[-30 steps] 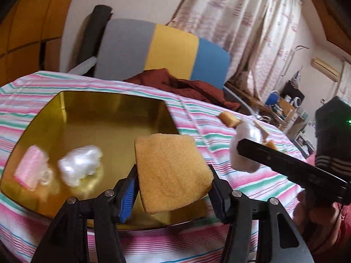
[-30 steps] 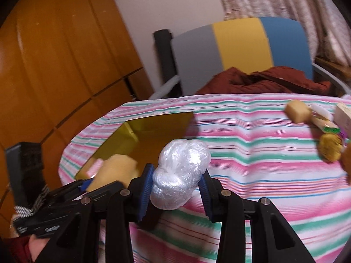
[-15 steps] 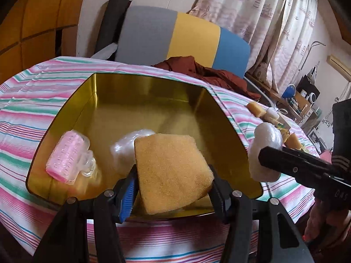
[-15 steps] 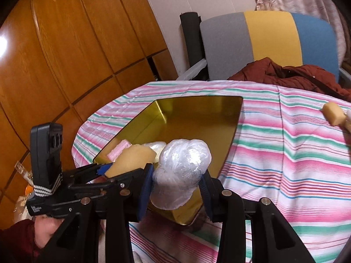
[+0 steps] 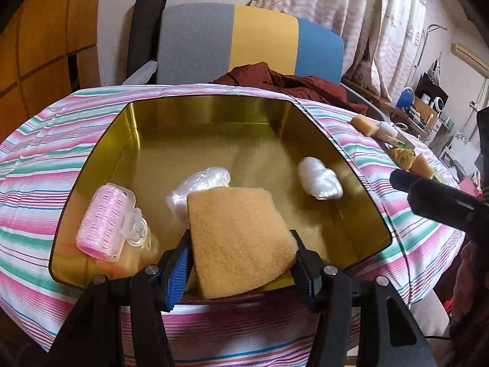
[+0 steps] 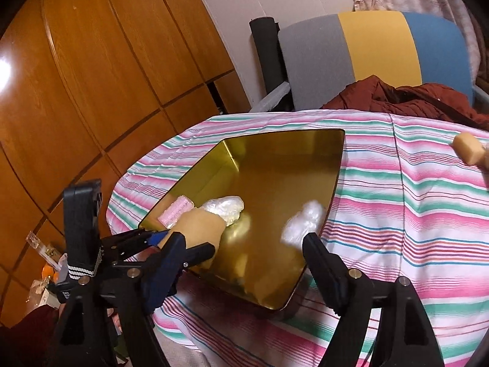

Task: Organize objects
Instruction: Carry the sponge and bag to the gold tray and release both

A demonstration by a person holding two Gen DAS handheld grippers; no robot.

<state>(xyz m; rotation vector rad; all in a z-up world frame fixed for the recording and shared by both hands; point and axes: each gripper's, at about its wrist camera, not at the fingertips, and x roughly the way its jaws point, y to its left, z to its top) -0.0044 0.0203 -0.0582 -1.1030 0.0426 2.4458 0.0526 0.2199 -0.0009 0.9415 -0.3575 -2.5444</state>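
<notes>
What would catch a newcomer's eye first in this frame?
The shiny gold tray on the striped tablecloth dominates. The left gripper holds an orange sponge over the tray's near edge. Inside lie a pink hair roller and two crumpled plastic wads; the right gripper stands open and empty.

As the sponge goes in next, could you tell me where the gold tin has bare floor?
The gold tin is bare across its far half, and between the two plastic wads. The near left is crowded by the pink roller.

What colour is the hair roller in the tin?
Pink hair roller, with a clear clip; left wrist view shows it best.
</notes>
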